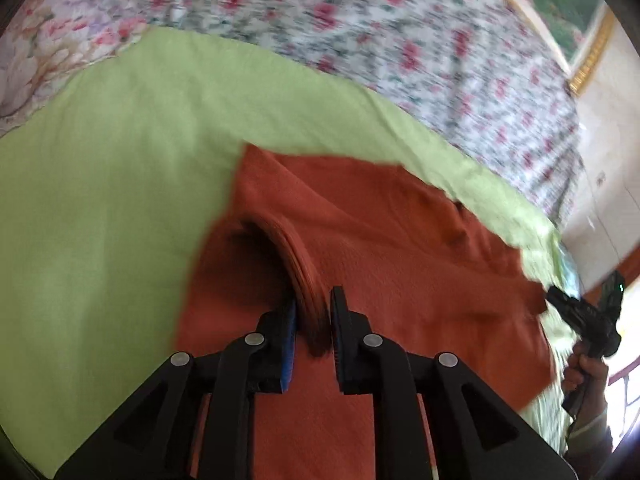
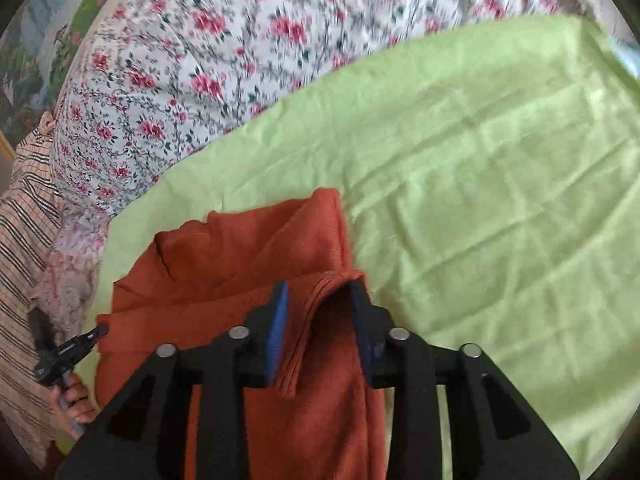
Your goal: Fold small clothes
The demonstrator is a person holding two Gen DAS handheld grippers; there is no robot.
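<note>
A rust-orange garment (image 1: 380, 248) lies on a light green sheet (image 1: 100, 200). My left gripper (image 1: 313, 320) is shut on the garment's ribbed hem edge, which bunches between its pads. My right gripper (image 2: 320, 312) is shut on another ribbed edge of the same garment (image 2: 248, 264) and lifts it into a fold over the rest of the cloth. The right gripper also shows at the far right of the left wrist view (image 1: 588, 312), and the left gripper at the far left of the right wrist view (image 2: 72, 348).
The green sheet (image 2: 480, 168) lies over a floral bedspread (image 1: 360, 20), which also shows in the right wrist view (image 2: 180, 60). A gold-framed picture (image 1: 588, 48) and a wall stand beyond the bed. A striped sleeve (image 2: 24, 240) is at the left.
</note>
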